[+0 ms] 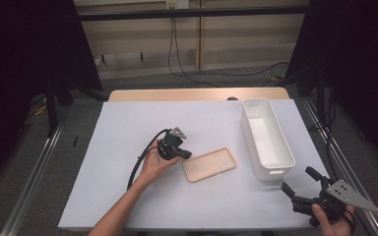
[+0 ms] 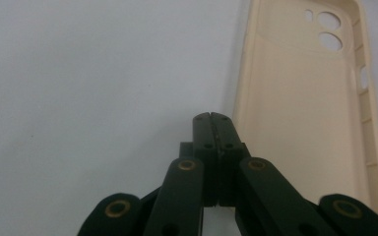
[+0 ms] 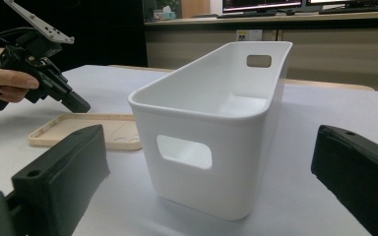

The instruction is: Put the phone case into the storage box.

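White table sheet (image 1: 128,162) | left gripper (image 2: 210,118) fingers pressed together beside phone case (image 2: 305,113) | right gripper (image 1: 296,182) fingers spread

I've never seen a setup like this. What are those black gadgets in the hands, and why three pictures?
No robot arm here: a person holds a hand-operated gripper in each hand. One picture looks down from above the table; the other two come from cameras riding on each gripper. The left gripper has its jaws shut, holds nothing, and sits right at the edge of a beige phone case that lies inner side up on the white table cover. The right gripper waits with its jaws open, empty, near a white bin with handle cutouts; what shows of its inside looks empty.
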`<state>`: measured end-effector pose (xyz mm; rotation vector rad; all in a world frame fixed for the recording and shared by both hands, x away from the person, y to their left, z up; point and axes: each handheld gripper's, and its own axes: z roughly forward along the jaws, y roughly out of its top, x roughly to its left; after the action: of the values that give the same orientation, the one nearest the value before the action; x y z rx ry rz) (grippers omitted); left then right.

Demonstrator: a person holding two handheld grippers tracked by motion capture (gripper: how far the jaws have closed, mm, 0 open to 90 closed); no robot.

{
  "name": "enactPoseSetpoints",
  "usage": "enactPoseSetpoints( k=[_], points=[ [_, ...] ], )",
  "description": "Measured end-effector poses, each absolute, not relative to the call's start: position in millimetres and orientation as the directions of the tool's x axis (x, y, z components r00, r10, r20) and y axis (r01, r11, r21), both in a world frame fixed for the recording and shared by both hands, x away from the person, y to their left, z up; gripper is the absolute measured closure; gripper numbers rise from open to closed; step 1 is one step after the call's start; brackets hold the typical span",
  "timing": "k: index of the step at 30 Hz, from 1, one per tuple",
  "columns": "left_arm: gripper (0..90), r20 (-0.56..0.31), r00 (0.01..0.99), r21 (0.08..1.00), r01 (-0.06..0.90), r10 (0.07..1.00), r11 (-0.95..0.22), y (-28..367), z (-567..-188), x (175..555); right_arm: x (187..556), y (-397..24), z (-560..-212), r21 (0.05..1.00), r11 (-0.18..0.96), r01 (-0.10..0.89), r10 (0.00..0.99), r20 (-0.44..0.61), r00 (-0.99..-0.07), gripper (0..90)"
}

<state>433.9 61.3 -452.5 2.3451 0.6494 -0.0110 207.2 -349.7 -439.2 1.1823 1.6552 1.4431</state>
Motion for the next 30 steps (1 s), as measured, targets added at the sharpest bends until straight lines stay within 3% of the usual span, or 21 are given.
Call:
enactPoseSetpoints(
  k=[30],
  points=[
    [90.0, -0.173, 0.895, 0.625, 0.422, 0.41, -0.657, 61, -450, 400, 208, -349, -439, 0.976, -0.005, 0.218, 0.914, 0.093, -0.395, 0.4]
  ],
)
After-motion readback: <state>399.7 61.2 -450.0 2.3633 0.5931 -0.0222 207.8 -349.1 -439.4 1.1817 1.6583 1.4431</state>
